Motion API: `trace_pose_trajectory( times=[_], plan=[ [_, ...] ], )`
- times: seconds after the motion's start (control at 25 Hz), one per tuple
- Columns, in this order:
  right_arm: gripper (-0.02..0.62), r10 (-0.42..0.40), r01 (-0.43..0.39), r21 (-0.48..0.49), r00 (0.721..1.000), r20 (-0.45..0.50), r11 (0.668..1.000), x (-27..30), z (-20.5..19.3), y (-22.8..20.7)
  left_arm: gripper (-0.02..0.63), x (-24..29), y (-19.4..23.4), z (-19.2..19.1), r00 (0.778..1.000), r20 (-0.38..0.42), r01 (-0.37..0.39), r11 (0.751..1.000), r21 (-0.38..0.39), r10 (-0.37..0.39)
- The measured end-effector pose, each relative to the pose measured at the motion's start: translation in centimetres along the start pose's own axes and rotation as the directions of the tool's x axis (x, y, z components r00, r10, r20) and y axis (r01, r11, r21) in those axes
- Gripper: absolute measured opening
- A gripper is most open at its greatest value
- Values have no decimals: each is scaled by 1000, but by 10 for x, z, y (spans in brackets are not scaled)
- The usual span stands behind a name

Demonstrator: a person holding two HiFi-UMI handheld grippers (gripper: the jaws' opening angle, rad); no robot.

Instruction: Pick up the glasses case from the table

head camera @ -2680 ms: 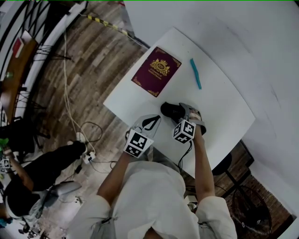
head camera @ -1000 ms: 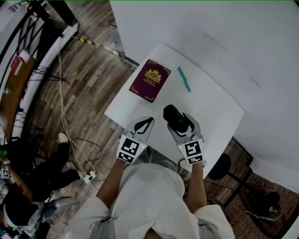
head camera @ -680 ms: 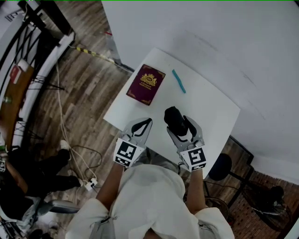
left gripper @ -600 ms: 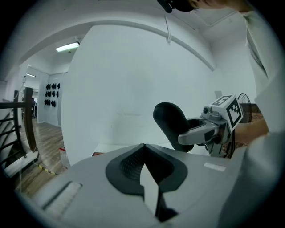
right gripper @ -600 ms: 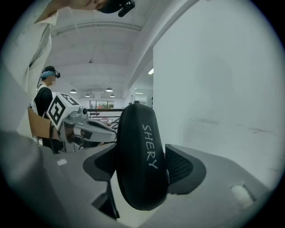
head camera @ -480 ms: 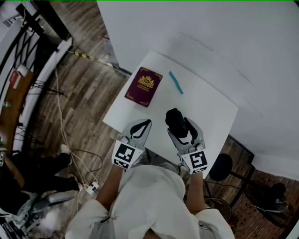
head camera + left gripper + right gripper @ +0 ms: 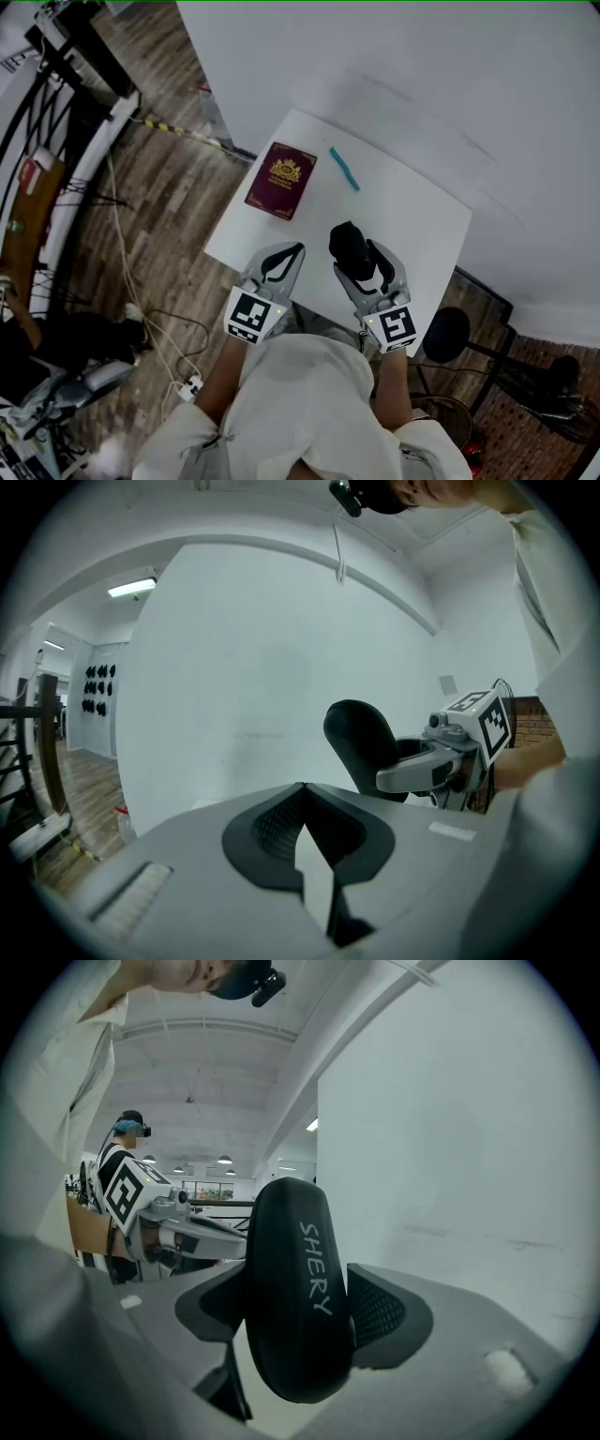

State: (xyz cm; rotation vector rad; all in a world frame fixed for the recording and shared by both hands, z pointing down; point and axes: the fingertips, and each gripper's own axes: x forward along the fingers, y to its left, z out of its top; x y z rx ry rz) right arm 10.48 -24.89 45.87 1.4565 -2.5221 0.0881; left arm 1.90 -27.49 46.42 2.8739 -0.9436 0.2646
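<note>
The black glasses case [image 7: 349, 247] stands upright between the jaws of my right gripper [image 7: 360, 257], held in the air above the near part of the white table [image 7: 417, 211]. In the right gripper view the case [image 7: 298, 1302] fills the gap of the right gripper [image 7: 302, 1288], both pads pressed on its sides, white lettering facing the camera. My left gripper [image 7: 297, 248] hovers just left of it, shut and empty. In the left gripper view the left gripper [image 7: 305, 791] shows its tips touching, with the case [image 7: 361, 747] off to its right.
A maroon booklet with a gold crest [image 7: 281, 180] and a teal pen [image 7: 343, 169] lie on the far half of the table. A white wall rises behind it. A dark chair [image 7: 445, 333] stands at the right, cables [image 7: 141, 309] trail over the wooden floor at the left.
The right gripper closed on the case on the tabletop and has lifted it clear. Both grippers have risen and drawn back toward the person.
</note>
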Motion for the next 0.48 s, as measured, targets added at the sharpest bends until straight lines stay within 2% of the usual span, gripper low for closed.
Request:
trace_pose_trajectory(
  times=[0.48],
  plan=[
    [314,7,-7,-1,1000,21,1000,2,4,-2,18,4,-2,5,1000,8,5,1000,15,-5]
  ],
)
